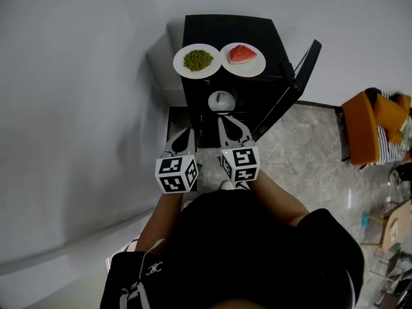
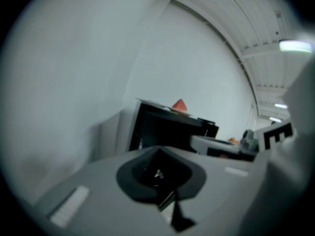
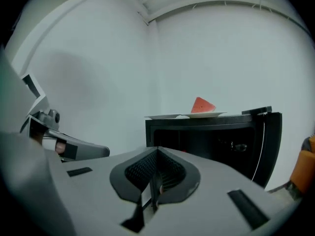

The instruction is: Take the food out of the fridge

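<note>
Head view: fridge (image 1: 225, 28) stood open; peas (image 1: 197, 60) and melon (image 1: 243, 54) on top, white bowl (image 1: 221, 100) inside; left gripper (image 1: 185, 134) and right gripper (image 1: 225, 122) before it.
Left gripper view: jaws together, empty; only the melon showed.
Right gripper view: jaws together, empty; fridge interior dark, bowl unseen.
Risk: closed jaws might shove the bowl, not grasp it.

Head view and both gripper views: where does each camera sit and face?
Head view: on the person's head, facing steeply down at the open black fridge; shows the torso, left gripper and right gripper.
Left gripper view: on the left gripper, facing along its shut jaws toward the fridge; right gripper at the right edge.
Right gripper view: on the right gripper, facing along its shut jaws into the fridge; left gripper at left.
Shared: all three see the watermelon slice atop the fridge.
</note>
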Action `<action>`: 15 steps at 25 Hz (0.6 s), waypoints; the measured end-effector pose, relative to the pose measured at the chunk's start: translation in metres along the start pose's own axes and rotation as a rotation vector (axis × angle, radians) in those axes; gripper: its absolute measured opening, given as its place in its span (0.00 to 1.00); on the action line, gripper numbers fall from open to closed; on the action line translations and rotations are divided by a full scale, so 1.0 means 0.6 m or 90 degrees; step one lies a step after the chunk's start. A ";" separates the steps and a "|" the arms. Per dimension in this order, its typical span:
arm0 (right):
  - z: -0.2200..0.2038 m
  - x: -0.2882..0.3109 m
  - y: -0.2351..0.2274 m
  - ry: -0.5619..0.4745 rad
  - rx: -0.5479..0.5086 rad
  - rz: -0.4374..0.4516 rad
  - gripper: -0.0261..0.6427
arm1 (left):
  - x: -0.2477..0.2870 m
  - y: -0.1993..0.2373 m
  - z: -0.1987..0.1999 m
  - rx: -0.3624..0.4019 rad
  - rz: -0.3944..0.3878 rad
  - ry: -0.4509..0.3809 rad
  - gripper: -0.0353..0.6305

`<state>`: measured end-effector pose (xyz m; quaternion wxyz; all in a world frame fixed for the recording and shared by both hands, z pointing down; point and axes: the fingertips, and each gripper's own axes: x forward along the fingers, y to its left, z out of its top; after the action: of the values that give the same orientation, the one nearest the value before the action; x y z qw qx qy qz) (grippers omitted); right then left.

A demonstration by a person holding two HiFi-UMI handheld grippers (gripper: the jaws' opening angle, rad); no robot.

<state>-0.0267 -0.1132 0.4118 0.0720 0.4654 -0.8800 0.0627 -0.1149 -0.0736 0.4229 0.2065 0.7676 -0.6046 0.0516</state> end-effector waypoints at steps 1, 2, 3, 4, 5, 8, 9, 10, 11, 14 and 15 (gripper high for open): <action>0.000 -0.002 -0.001 0.001 0.003 0.001 0.04 | 0.003 -0.005 0.000 0.002 -0.005 0.001 0.05; 0.000 -0.004 -0.002 0.002 0.006 0.001 0.04 | 0.005 -0.010 -0.001 0.004 -0.010 0.001 0.05; -0.001 -0.005 -0.004 0.003 0.009 0.000 0.04 | 0.007 -0.015 -0.001 0.006 -0.014 0.002 0.05; -0.003 -0.007 -0.006 0.004 0.012 -0.002 0.04 | 0.009 -0.019 -0.001 0.007 -0.019 0.002 0.05; -0.005 -0.008 -0.008 0.005 0.016 -0.003 0.04 | 0.010 -0.023 -0.002 0.008 -0.023 0.002 0.05; -0.013 -0.011 -0.015 0.012 0.028 -0.007 0.04 | 0.013 -0.032 -0.006 0.013 -0.032 0.001 0.05; -0.015 -0.011 -0.016 0.015 0.032 -0.008 0.04 | 0.013 -0.034 -0.006 0.017 -0.034 0.002 0.05; -0.016 -0.012 -0.017 0.016 0.036 -0.008 0.04 | 0.014 -0.036 -0.007 0.024 -0.037 0.003 0.04; -0.017 -0.012 -0.017 0.017 0.038 -0.008 0.04 | 0.014 -0.039 -0.008 0.030 -0.038 0.006 0.04; -0.019 -0.012 -0.015 0.021 0.043 -0.006 0.04 | 0.013 -0.040 -0.011 0.041 -0.035 0.016 0.04; -0.021 -0.012 -0.015 0.023 0.045 -0.005 0.04 | 0.013 -0.038 -0.012 0.039 -0.031 0.017 0.04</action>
<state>-0.0144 -0.1100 0.4230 0.0713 0.4696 -0.8741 0.1020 -0.0897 -0.0740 0.4260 0.1925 0.7872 -0.5811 0.0753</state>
